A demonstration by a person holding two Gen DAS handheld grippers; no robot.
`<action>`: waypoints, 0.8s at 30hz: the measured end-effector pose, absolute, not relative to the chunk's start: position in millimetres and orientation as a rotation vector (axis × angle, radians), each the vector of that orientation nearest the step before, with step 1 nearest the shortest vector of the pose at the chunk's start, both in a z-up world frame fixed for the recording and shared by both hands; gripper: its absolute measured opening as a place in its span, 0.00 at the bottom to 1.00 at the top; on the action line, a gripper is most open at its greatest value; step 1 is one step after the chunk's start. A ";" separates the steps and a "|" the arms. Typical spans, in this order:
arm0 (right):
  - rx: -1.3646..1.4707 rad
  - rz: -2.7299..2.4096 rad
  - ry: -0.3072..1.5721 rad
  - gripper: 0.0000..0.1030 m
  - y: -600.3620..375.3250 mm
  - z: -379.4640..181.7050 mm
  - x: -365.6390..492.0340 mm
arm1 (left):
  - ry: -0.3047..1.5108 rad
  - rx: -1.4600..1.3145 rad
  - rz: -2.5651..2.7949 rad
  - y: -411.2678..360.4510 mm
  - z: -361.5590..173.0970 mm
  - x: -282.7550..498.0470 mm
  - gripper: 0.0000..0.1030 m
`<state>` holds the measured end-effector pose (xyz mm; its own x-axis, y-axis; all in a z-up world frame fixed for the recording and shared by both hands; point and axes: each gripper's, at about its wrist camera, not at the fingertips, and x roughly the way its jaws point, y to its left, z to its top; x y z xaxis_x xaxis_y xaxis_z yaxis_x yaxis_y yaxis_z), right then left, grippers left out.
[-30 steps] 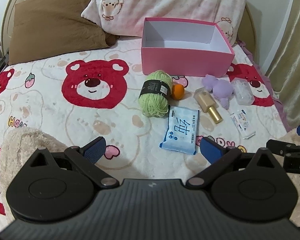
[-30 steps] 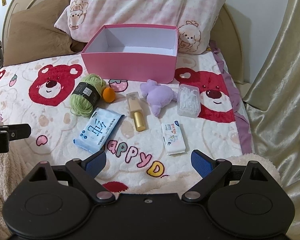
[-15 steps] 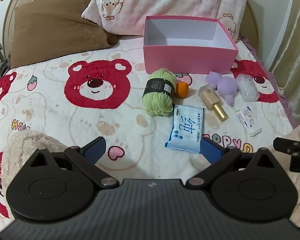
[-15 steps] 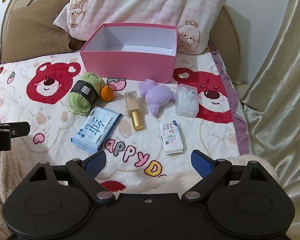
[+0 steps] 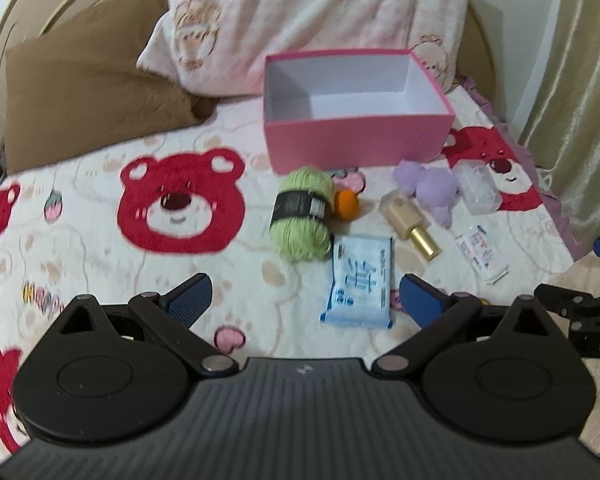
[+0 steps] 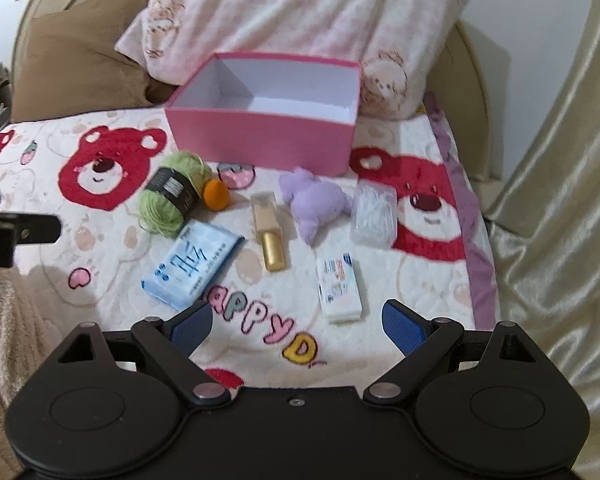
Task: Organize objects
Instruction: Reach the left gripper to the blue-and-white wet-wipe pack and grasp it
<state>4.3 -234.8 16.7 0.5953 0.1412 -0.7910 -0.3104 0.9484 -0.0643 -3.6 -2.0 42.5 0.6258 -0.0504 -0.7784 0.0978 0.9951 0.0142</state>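
Bedroom, mid-tidy: both hand-held grippers hover over a bear-print blanket w/ jaws spread wide and nothing between them, the left gripper and the right gripper each low at the near edge of the bed. The pink box sits open and bare inside at the far side, against a pink pillow; every item to be sorted lies in a loose row in front of it, none yet inside. From left to right in the right wrist view: green yarn touching an orange ball, a blue tissue pack, a gold-capped bottle, a purple plush, a clear plastic case and a small white packet. Key relation, judged: the tissue pack lies just ahead of the left gripper, slightly right of its centre line, long axis running nearly straight away from it (so a grip across the short width looks natural), while the white packet lies just ahead of the right gripper, also lengthwise. Left is nearer the yarn and tissues; right nearer packet, case, plush. Hard to make out: print on both packs is blurred, case contents look like thin white sticks but cannot be confirmed, and only part of the other gripper shows at each frame's edge.
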 end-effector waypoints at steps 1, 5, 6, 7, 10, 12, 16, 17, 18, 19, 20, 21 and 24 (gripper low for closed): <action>-0.212 0.282 0.884 0.91 -232.8 19.8 5.1 | 0.894 0.060 -0.093 -3.6 45.1 0.4 0.99; -0.222 0.434 0.833 0.91 -222.1 19.2 9.8 | 0.908 0.071 -0.131 -10.6 47.4 19.4 0.97; -0.218 0.477 0.828 0.91 -218.3 16.6 12.6 | 0.911 0.077 -0.135 -12.8 45.9 25.1 0.97; -0.211 0.521 0.820 0.91 -214.5 12.7 15.8 | 0.914 0.085 -0.139 -15.5 43.9 30.6 0.97; -0.219 0.578 0.829 0.91 -201.7 -2.5 30.9 | 0.935 0.103 -0.167 -24.1 35.3 48.0 0.94; -0.258 0.589 0.859 0.91 -191.6 -14.0 44.0 | 0.955 0.094 -0.183 -26.2 28.5 59.7 0.92; -0.218 0.642 0.988 0.90 -182.8 -40.2 71.4 | 0.990 0.095 -0.185 -29.6 9.6 81.2 0.89; -0.211 0.646 1.012 0.90 -179.9 -46.7 76.4 | 0.997 0.095 -0.187 -30.1 4.1 85.8 0.87; -0.218 0.641 1.024 0.90 -175.8 -52.0 79.5 | 1.009 0.092 -0.194 -30.2 -2.3 90.9 0.84; -0.228 0.627 1.035 0.90 -171.0 -57.7 82.2 | 1.018 0.085 -0.201 -29.9 -8.2 95.1 0.81; -0.229 0.606 1.044 0.90 -167.7 -62.2 84.5 | 1.024 0.072 -0.206 -28.5 -13.0 98.3 0.71; -0.221 0.567 1.052 0.90 -164.3 -66.2 86.7 | 1.030 0.062 -0.211 -27.6 -16.9 101.2 0.68; -0.182 0.544 1.066 0.90 -156.9 -73.6 89.0 | 1.029 0.024 -0.243 -24.7 -23.0 108.4 0.68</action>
